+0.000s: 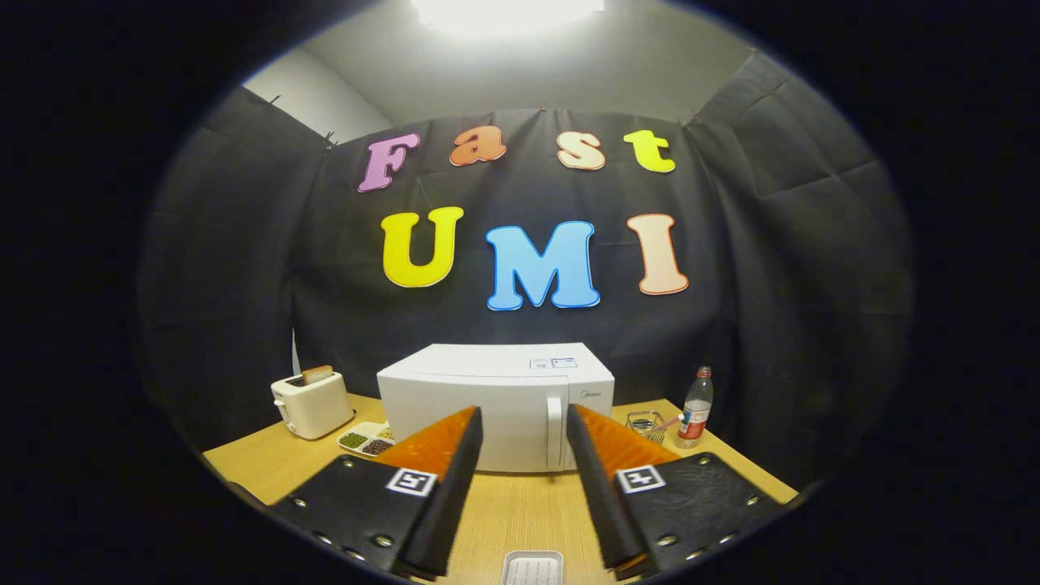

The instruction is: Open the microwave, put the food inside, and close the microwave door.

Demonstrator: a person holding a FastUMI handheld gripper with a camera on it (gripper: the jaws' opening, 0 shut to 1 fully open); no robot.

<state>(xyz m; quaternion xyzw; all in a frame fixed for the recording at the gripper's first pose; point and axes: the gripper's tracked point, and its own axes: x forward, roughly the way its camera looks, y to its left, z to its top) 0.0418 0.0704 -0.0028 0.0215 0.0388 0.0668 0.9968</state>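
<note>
While the gripper [524, 422] hangs above the tan wooden table [520, 508], its fingers stand wide apart and hold nothing. Nearest, low between the fingers, a small pale ribbed tray [532, 567] lies on the table; it may carry the food, but I cannot tell what is in it. Beyond the fingertips and between them sits the white box-shaped microwave [496, 398], its door shut, with the white upright bar handle [554, 433] just ahead of the right finger. The step in hand looks to be opening the door, and it should go best if the fingers close squarely on that handle and the pull follows the door's swing, so the oven does not slide. Left of the left finger a white divided dish [366, 439] holds green and dark beans, with a cream toaster [312, 402] holding a slice of bread further out. Right of the right finger stand a small wire basket [646, 424] and a clear plastic bottle [697, 409].
</note>
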